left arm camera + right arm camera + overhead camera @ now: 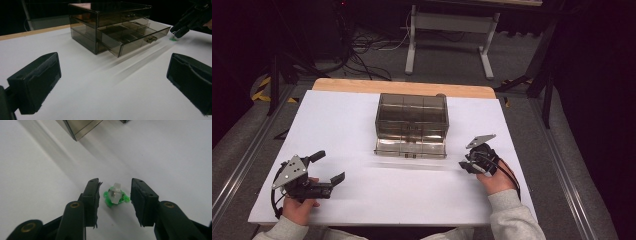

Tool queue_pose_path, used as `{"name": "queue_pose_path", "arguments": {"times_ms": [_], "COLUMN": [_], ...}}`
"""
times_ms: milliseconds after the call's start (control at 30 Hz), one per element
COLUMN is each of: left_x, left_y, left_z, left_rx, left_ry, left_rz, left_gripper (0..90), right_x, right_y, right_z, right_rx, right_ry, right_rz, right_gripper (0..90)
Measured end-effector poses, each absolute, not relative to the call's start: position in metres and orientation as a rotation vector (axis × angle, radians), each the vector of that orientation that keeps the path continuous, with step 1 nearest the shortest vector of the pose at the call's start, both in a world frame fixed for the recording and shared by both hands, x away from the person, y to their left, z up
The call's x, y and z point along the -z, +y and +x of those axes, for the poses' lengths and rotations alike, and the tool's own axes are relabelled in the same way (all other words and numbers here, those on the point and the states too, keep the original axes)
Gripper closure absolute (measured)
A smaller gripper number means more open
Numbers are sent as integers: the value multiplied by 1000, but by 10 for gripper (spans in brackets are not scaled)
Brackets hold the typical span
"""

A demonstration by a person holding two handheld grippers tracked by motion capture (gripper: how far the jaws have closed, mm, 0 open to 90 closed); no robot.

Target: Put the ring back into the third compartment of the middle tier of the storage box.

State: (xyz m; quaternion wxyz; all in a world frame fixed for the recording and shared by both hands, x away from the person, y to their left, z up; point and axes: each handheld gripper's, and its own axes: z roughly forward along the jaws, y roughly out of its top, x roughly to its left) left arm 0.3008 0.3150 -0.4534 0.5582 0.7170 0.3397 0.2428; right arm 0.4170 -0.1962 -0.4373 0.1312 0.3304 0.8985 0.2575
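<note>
Evidently the drawer box [412,122] sits mid-table with its bottom drawer [136,37] pulled out, ready to take something. Just right of it, the right gripper [114,195] straddles a small green-and-clear trinket [115,196] on the white table [337,125], jaws narrowly apart, not touching. Meanwhile the left gripper [329,170] rests wide open, well away.

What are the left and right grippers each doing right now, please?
Left gripper: open, holding nothing, above the white table.
Right gripper: open, jaws either side of a small green and clear object, not gripping it yet.
</note>
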Motion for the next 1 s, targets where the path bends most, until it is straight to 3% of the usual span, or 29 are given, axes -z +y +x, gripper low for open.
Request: {"name": "queue_pose_path", "arguments": {"times_ms": [500,1000], "left_x": [453,453], "left_y": [315,315], "left_z": [301,300], "left_rx": [-574,-568], "left_ry": [801,807], "left_rz": [1689,1681], "left_gripper": [3,3], "right_x": [445,437], "right_y": [-194,-195], "right_z": [422,418], "right_rx": [-673,-712], "right_ry": [2644,2613], "right_rz": [976,952], "right_gripper": [744,768]}}
